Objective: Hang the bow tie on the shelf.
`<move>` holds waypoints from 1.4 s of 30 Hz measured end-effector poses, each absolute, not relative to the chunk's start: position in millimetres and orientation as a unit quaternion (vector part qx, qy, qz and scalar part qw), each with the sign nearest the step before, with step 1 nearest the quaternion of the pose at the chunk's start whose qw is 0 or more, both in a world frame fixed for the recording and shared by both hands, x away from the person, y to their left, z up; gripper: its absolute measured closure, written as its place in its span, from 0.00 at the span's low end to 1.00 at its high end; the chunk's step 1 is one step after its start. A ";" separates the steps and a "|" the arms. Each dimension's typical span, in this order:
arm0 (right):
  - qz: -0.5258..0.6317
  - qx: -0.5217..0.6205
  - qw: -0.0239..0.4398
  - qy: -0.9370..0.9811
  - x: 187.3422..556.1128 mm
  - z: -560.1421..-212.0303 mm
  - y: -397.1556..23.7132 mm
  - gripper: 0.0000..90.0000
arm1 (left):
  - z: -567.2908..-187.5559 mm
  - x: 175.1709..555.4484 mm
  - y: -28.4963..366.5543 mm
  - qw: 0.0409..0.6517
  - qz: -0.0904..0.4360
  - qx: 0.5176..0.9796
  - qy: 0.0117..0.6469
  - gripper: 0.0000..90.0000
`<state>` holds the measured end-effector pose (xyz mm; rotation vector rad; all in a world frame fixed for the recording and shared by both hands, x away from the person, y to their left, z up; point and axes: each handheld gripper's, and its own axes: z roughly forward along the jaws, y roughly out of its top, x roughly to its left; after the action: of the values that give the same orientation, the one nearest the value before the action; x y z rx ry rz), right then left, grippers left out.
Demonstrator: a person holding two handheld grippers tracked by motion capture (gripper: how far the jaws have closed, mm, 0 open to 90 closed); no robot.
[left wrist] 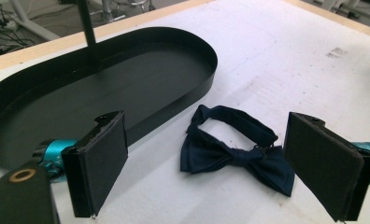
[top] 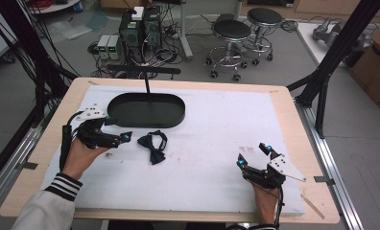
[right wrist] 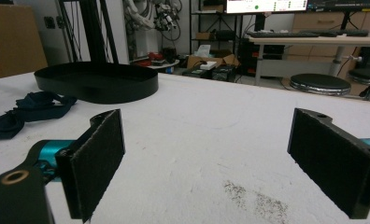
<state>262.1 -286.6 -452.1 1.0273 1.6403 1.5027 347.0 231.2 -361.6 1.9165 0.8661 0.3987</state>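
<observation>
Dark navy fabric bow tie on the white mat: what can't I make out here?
- Dark navy fabric bow tie: right wing tip hidden behind the left gripper jaw in the left gripper view.
- Its neck-strap clasp: too small in the high view.
- Black oval metal tray: left end cut off by the frame edge in the left gripper view.

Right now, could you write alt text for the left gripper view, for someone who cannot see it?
A dark navy bow tie lies on a white table cover, framed between the open black jaws of the left gripper. Behind it sits an empty black oval tray, close to the bow tie but apart from it.
</observation>
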 end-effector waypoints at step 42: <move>0.577 0.394 0.336 0.631 262.7 -452.0 -287.0 0.11 | -403.8 389.1 164.2 0.324 0.072 0.859 0.390 0.36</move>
<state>262.7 -287.0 -452.0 1.0261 1.6462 1.5055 389.1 164.2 -403.8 2.2532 1.0221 0.1894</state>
